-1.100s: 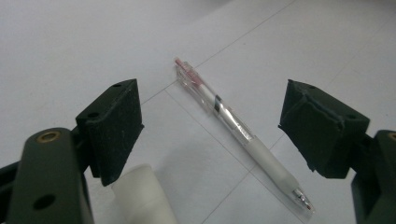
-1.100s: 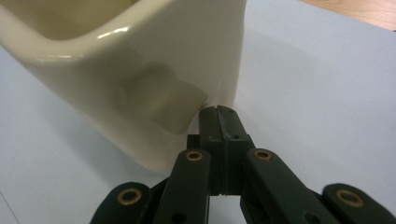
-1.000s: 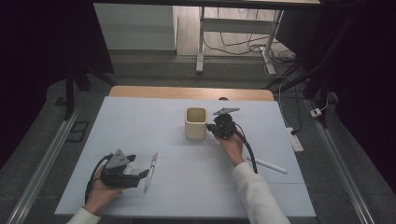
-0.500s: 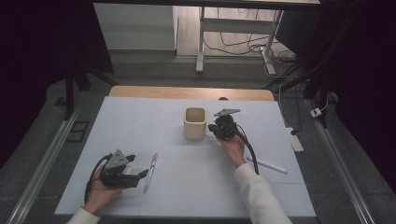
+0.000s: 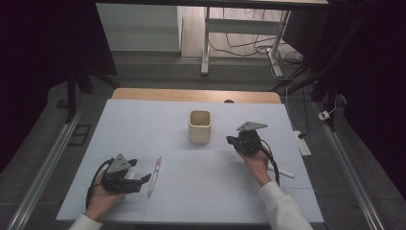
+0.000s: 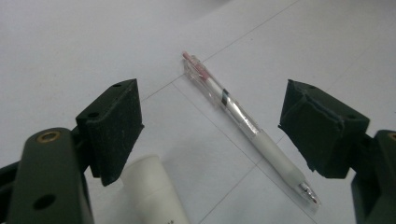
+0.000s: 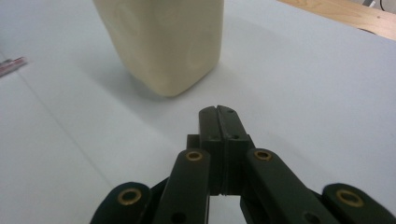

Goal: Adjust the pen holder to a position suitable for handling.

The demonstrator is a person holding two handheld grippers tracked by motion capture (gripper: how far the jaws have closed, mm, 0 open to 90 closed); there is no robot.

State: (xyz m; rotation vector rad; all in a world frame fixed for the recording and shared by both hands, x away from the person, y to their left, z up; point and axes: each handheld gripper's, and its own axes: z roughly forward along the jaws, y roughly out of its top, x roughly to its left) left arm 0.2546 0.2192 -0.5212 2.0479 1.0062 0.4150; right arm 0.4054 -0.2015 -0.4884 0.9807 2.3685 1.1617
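Observation:
A clear pen (image 6: pixel 247 126) with a white grip and a pink end lies on the white table between the wide-apart jaws of my left gripper (image 6: pixel 217 123), untouched by them. From above, the pen (image 5: pixel 154 176) lies just right of the open left gripper (image 5: pixel 142 180). A white cylinder (image 6: pixel 154 191) lies under the left jaw. A cream cup (image 5: pixel 199 126) stands upright mid-table. My right gripper (image 5: pixel 231 140) hovers to its right, jaws shut on nothing. In the right gripper view its tips (image 7: pixel 218 112) point at the cup (image 7: pixel 163 42), a short way off.
A white marker (image 5: pixel 282 172) lies on the table (image 5: pixel 143 129) beside the right wrist. A wooden strip (image 5: pixel 191 95) runs along the table's far edge. Metal rails flank the table, and cables lie on the floor beyond.
The right gripper has drawn back from the cup, to the right and toward the person, still shut. The left gripper and pen have barely moved.

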